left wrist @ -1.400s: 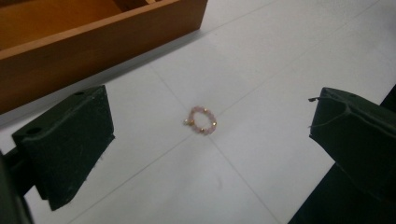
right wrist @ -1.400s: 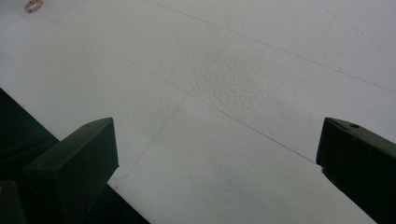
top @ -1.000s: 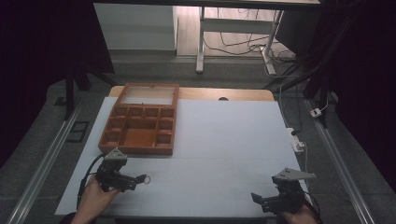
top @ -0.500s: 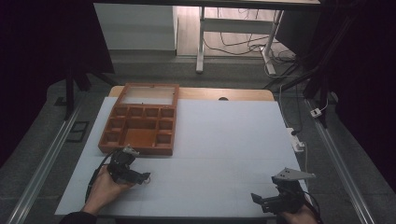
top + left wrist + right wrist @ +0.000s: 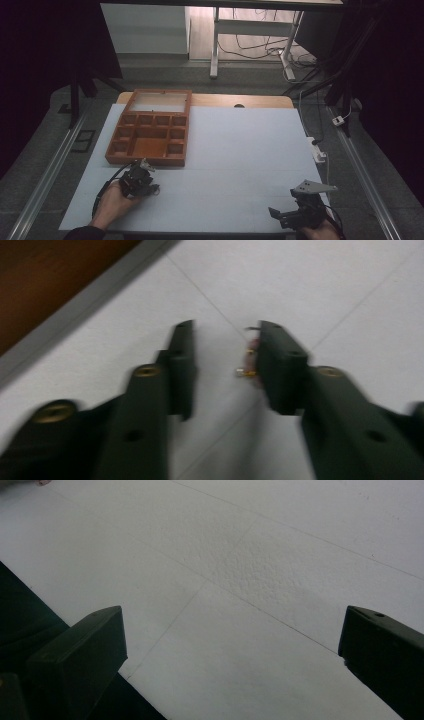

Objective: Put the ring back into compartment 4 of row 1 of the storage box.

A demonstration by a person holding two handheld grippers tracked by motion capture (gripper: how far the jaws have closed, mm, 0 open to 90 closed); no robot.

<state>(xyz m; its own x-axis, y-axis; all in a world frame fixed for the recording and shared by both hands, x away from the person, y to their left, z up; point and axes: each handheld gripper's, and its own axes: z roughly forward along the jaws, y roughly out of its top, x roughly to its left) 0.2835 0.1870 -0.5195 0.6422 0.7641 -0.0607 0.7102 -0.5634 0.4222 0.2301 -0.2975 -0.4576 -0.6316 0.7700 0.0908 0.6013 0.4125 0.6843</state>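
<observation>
Left gripper advanced toward wooden tray; jaws closing.

— Any lettering, label, brand or number you can make out anywhere?

— None. Nothing legible on the wooden box just beyond the left tongs, nor on the white table surface.

— And on the tongs themselves?

— No markings I can read on either pair; the close views are plain or blurred.
</observation>
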